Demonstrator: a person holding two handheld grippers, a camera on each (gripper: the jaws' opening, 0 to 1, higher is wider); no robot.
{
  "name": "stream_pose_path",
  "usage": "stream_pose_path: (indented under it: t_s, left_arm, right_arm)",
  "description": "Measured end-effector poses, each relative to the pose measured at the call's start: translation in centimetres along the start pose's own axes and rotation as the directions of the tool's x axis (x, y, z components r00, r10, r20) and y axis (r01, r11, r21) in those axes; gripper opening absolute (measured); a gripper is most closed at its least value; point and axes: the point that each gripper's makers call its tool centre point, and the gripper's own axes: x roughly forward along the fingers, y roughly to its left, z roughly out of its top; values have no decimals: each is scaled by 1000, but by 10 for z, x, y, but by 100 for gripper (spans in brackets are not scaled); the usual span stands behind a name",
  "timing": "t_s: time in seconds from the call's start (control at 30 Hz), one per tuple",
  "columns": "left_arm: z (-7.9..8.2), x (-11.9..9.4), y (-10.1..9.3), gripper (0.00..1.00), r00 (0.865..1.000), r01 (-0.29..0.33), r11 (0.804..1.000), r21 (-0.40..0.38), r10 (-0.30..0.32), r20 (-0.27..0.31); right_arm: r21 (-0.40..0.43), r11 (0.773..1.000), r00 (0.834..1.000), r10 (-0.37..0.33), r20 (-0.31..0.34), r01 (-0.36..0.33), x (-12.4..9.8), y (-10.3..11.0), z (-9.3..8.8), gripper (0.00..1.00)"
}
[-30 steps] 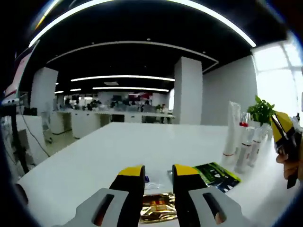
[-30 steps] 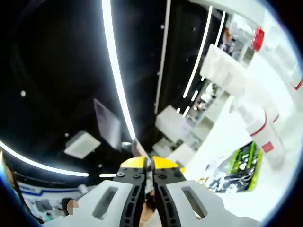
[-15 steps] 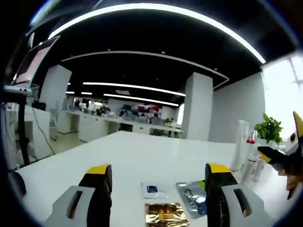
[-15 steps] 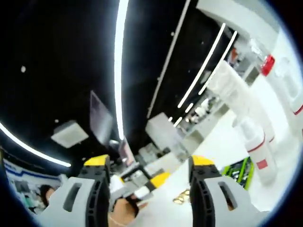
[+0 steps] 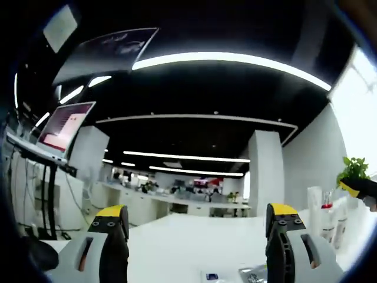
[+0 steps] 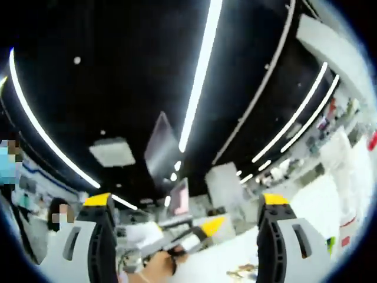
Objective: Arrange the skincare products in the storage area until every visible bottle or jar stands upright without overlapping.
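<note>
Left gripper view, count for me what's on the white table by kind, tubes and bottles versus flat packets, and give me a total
Upright tubes or bottles at the right edge: 3, a tall white tube, a red-capped bottle and one more.
Flat packets at the bottom edge: 2, a white sachet and a dark packet.
Total: 5.

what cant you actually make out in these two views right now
- Sachets, left gripper view: cut off by the bottom edge, print unreadable.
- Bottles, left gripper view: squeezed at the right edge, labels too small to read.
- White tube, right gripper view: blurred and tilted; whether it stands upright is unclear.
- Other tongs, right gripper view: partly blurred.
</note>
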Motion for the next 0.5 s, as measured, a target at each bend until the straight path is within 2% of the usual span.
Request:
stream_pose_path:
  t_s: [0.07,0.13,0.2,0.23,0.27,0.3,0.37,0.43,0.47,0.5]
  left_arm:
    - [1,0,-5,100,999,26,999,-22,-26,-20]
    - [9,-9,-16,99,998,61,997,-49,-61,-8]
    - [12,-18,-32,99,991,130,990,-60,-132,-19]
    - [14,-24,-42,99,984,172,984,-53,-174,-31]
    - [14,-29,-47,99,980,192,980,-47,-194,-45]
    - [16,-36,-55,99,970,231,973,-26,-232,-71]
    - [21,-48,-64,95,958,274,962,7,-272,-95]
    - [34,-64,-71,95,945,323,945,50,-319,-69]
    - [36,-69,-71,97,943,329,943,50,-325,-73]
    - [38,-79,-74,98,931,359,932,58,-354,-87]
  right_arm:
    - [-72,997,999,-36,-22,35,-7,-1,6,100]
    - [-169,979,987,-129,-98,112,-19,-9,5,100]
    - [-232,961,974,-182,-135,148,-29,-9,8,100]
    - [-241,957,973,-194,-128,159,-37,-4,14,100]
    - [-240,955,971,-206,-122,172,-40,-3,17,100]
    - [-235,948,957,-253,-144,215,-51,-6,19,100]
    - [-191,951,937,-280,-210,242,-67,-1,14,100]
    - [-162,953,917,-294,-271,257,-84,3,9,100]
    - [-149,954,915,-294,-276,261,-93,8,10,100]
    - [-142,954,913,-295,-282,264,-98,9,9,100]
